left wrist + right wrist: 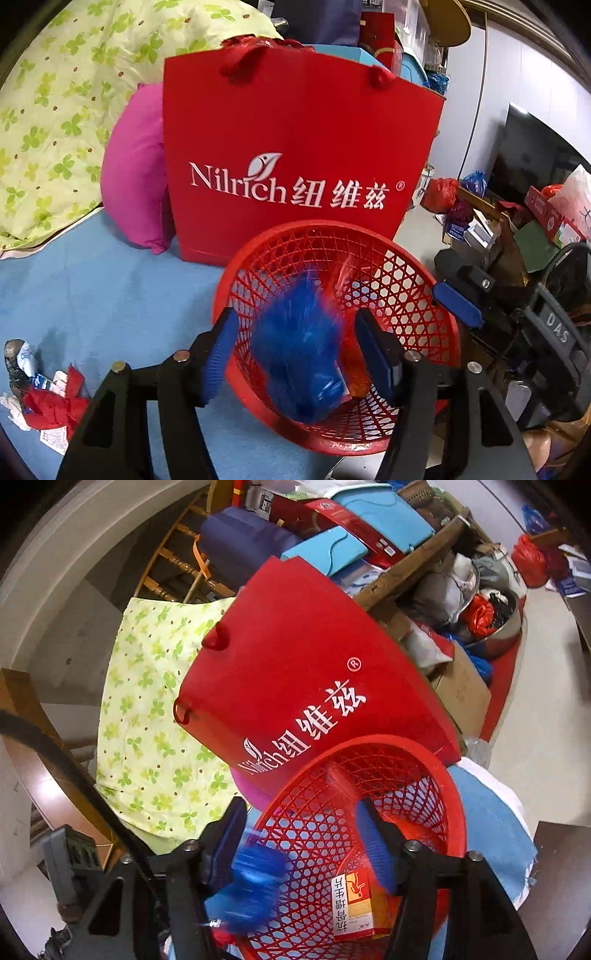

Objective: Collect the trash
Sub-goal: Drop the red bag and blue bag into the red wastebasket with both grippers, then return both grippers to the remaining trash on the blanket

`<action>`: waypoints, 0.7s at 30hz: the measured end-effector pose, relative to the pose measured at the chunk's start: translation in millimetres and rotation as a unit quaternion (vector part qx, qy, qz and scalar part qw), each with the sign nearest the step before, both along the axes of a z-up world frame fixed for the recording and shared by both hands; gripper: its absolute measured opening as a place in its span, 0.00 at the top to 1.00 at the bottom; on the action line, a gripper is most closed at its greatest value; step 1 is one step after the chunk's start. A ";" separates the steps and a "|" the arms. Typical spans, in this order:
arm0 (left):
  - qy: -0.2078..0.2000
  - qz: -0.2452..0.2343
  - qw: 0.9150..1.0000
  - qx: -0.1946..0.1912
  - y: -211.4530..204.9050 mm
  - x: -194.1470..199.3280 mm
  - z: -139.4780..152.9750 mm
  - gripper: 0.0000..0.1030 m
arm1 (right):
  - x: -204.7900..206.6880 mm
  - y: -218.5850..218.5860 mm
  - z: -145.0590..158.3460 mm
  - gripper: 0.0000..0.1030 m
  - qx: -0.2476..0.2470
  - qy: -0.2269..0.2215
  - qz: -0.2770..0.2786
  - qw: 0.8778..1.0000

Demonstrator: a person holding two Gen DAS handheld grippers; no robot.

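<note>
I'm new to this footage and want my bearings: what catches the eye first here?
The big red gift bag with white lettering stands upright on the blue bedsheet, dominating both views. Directly in front of it sits a red mesh basket, with a blurred blue plastic wad dropping into it between the left gripper's open jaws. A small pile of red and white scraps lies on the sheet at lower left.

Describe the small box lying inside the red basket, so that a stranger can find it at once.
Find the big red paper bag with white lettering; the red mesh basket stands right in front of it. The small box lies inside the basket beside a crumpled blue wrapper. Unlike the wrapper, it is flat, orange and white, with black Chinese characters.
</note>
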State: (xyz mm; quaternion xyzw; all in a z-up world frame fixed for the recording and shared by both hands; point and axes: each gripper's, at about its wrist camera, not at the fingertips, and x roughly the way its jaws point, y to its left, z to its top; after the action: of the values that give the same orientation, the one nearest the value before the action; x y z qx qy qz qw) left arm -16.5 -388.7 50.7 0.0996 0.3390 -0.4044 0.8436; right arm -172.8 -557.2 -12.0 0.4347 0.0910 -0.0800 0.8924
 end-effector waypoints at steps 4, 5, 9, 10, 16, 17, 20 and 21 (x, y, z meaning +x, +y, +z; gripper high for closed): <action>-0.009 0.008 1.000 0.002 12.9 -1.9 -1.2 0.35 | 1.3 5.5 4.5 0.35 -0.012 -0.006 0.004 1.000; -0.012 0.011 1.000 0.001 18.6 2.1 -0.3 0.35 | 2.2 8.2 5.9 0.35 -0.015 -0.009 0.005 1.000; -0.020 0.043 0.999 -0.004 61.8 6.5 -2.1 0.33 | 7.8 25.0 15.0 0.35 -0.041 -0.015 0.014 0.999; -0.020 0.054 0.998 -0.005 76.0 10.0 -3.9 0.33 | 9.6 30.2 17.6 0.35 -0.048 -0.018 0.018 0.999; -0.024 0.157 0.987 0.008 179.8 24.0 -19.7 0.33 | 24.8 85.8 40.5 0.35 -0.120 -0.043 0.055 0.990; -0.024 0.174 0.984 0.012 193.6 26.3 -21.0 0.33 | 27.5 96.8 44.0 0.35 -0.133 -0.048 0.064 0.988; -0.028 0.246 0.968 0.029 251.2 36.3 -26.1 0.33 | 38.5 134.8 51.8 0.35 -0.171 -0.059 0.096 0.979; -0.029 0.268 0.963 0.031 269.0 39.5 -27.3 0.33 | 43.2 147.1 53.1 0.35 -0.182 -0.060 0.109 0.975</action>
State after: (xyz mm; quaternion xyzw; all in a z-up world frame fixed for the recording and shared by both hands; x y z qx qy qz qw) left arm 23.0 -119.7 23.5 0.0426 0.3413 -0.1500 0.9269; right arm -129.5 -410.1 41.1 0.2569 0.0680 0.0287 0.9636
